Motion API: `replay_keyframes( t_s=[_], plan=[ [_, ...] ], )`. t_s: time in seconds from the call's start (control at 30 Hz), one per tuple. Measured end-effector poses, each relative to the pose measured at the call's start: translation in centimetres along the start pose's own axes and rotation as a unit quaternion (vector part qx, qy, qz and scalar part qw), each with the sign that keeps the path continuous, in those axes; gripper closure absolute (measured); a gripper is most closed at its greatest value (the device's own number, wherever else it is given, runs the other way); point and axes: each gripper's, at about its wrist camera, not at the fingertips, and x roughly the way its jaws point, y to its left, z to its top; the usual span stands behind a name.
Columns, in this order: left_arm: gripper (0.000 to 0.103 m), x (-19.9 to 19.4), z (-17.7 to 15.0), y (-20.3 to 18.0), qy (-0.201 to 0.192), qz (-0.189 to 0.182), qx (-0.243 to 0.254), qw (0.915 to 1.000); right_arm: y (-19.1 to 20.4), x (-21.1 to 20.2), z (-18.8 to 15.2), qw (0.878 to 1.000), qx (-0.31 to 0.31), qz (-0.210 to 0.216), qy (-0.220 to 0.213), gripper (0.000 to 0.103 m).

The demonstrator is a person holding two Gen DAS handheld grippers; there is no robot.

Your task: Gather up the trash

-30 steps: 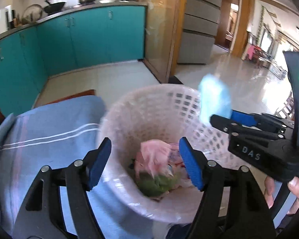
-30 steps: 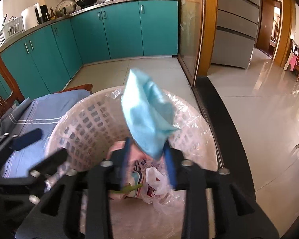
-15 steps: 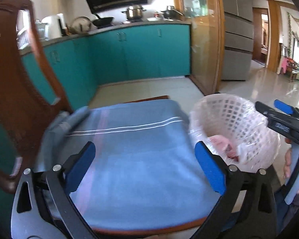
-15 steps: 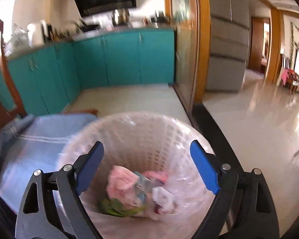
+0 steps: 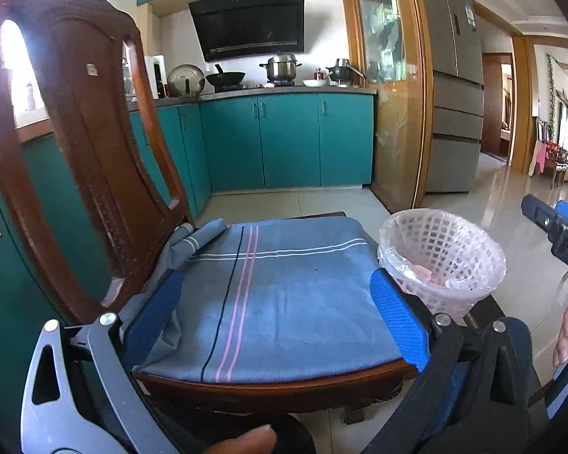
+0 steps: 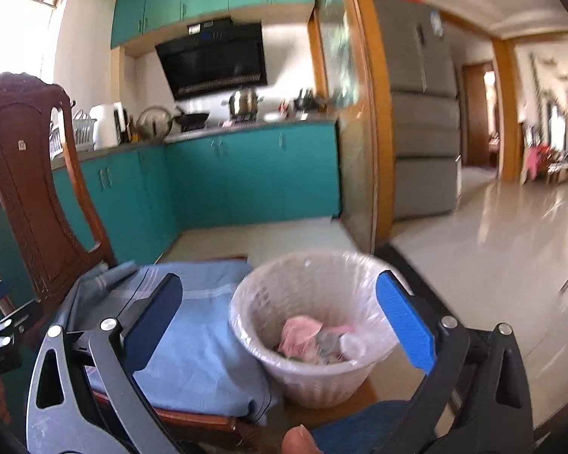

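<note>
Both jaws spread wide, nothing between: left hand-held gripper (image 5: 276, 314) over the chair cushion (image 5: 284, 302), right hand-held gripper (image 6: 280, 321) opening. Bin (image 6: 303, 291) with trash (image 6: 303, 335) sits directly ahead of right, off to left's right; right hand nearer.

Left tongs (image 5: 276, 317): black arms, blue ribbed pads, silver rivets. Right tongs (image 6: 280, 321): same build, white lettering.
</note>
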Motion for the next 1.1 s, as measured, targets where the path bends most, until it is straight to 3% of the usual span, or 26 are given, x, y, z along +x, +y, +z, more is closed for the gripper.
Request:
replay_keyframes(
  t_s=[0.33,0.5,1.1],
  plan=[
    [0.003,-2.3,-0.1,1.2,-0.018,0.000,-0.007,0.9998,2.9,-2.5,-0.6,0.998,-0.061,-0.006,0.015,0.003],
    [0.003,-2.8,0.1,1.9,-0.022,0.007,-0.015,0.9996,4.1,-3.6,-0.1,0.997,-0.080,-0.006,0.001,0.003],
    [0.003,-3.3,0.5,2.1,-0.024,0.000,-0.014,0.9996,4.8,-5.3,0.9,0.996,-0.081,-0.012,-0.023,0.003]
  ],
)
